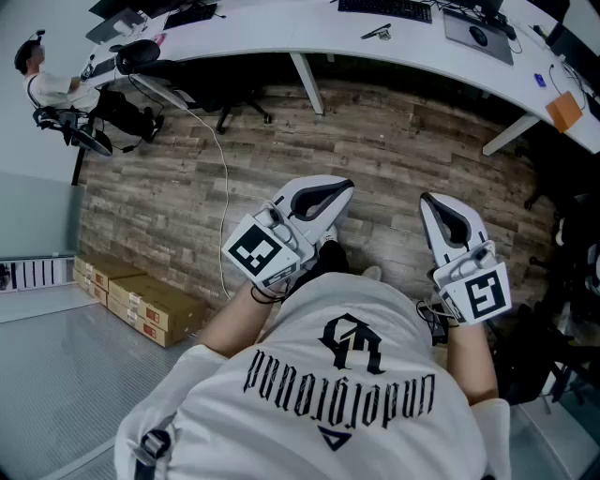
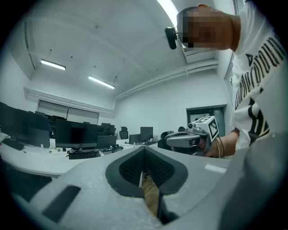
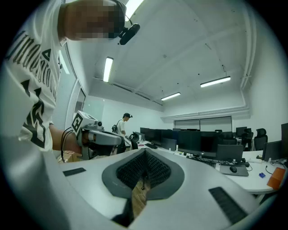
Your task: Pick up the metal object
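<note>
Along the wooden floor's (image 1: 394, 150) left edge, cardboard boxes (image 1: 141, 305) lie stacked. Right of them, above the floor, the left claw (image 1: 336, 192) is held level, its jaws pressed together with nothing between. Well apart to its right, the right claw (image 1: 436, 206) is likewise closed and empty. Beyond both, a curved white table (image 1: 281, 37) carries a keyboard (image 1: 384, 9) near its far edge. I cannot tell where the metal object is.

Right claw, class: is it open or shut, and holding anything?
Shut and empty: in the right gripper view, the right claw is closed edge to edge, nothing between.
</note>
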A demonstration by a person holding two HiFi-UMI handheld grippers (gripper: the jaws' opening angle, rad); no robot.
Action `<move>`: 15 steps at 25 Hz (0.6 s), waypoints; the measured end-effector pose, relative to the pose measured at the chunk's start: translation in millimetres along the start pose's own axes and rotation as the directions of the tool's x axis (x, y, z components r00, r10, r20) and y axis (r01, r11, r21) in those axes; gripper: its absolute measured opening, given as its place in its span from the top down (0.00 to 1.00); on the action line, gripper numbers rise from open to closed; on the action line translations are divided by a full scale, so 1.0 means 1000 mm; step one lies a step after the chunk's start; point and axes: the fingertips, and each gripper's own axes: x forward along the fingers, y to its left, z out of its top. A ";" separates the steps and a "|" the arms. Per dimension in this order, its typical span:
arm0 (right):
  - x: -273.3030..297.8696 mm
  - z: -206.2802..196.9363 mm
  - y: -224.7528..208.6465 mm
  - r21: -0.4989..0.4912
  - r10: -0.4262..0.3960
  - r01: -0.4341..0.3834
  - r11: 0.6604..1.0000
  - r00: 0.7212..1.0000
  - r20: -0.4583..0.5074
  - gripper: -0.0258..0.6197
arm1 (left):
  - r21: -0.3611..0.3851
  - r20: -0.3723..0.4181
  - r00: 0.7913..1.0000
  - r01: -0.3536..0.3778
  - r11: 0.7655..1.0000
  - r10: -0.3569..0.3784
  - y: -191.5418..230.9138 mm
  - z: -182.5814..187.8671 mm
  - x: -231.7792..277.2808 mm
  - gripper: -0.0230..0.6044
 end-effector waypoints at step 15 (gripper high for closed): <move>0.105 0.003 -0.040 -0.022 -0.015 0.015 1.000 1.000 0.006 0.94 | -0.008 -0.026 1.000 -0.007 1.000 0.007 0.117 -0.005 -0.007 0.94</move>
